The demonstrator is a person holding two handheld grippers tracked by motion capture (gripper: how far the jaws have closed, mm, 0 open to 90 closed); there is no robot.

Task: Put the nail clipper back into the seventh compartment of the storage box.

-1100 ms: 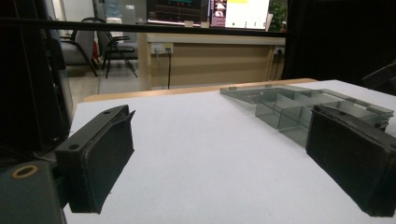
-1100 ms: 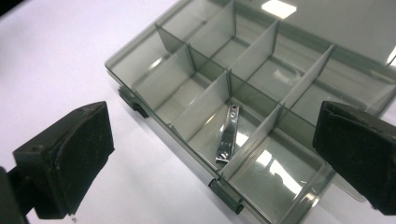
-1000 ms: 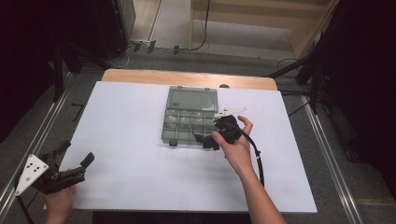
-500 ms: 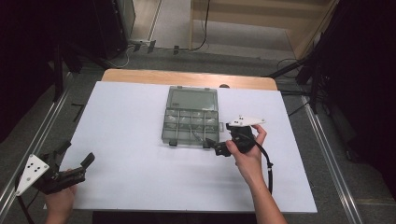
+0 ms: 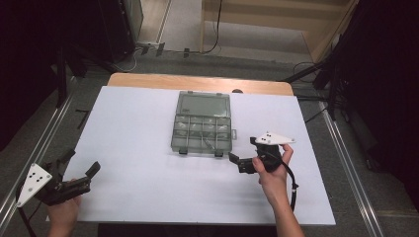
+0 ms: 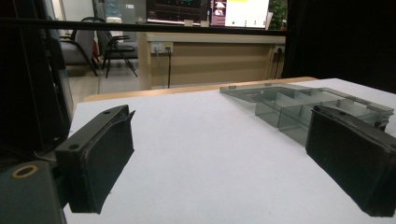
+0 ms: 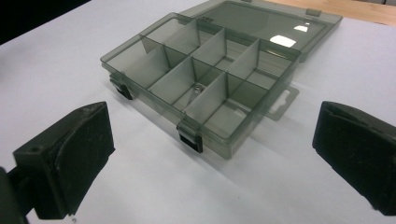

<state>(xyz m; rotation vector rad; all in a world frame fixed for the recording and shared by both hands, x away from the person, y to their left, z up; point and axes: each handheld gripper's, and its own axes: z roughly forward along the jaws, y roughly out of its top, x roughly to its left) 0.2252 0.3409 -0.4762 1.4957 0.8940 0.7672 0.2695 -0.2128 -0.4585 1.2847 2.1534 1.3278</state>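
The right gripper, jaws spread wide and empty, hovers just off the near right corner of the smoky translucent plastic compartment box. The left gripper, likewise spread and empty, sits at the near left corner of the white table, well apart from the box.

The box lies at the table's centre, lid folded flat open behind it. In the right gripper view, thin dividers form small bays; one bay holds a tiny metal part. Two dark latches hang from the front wall.

Handling judgement: the box is probably light, rigid and slick, and will slide if pushed. Grip a side wall or the lid edge, not the thin dividers.
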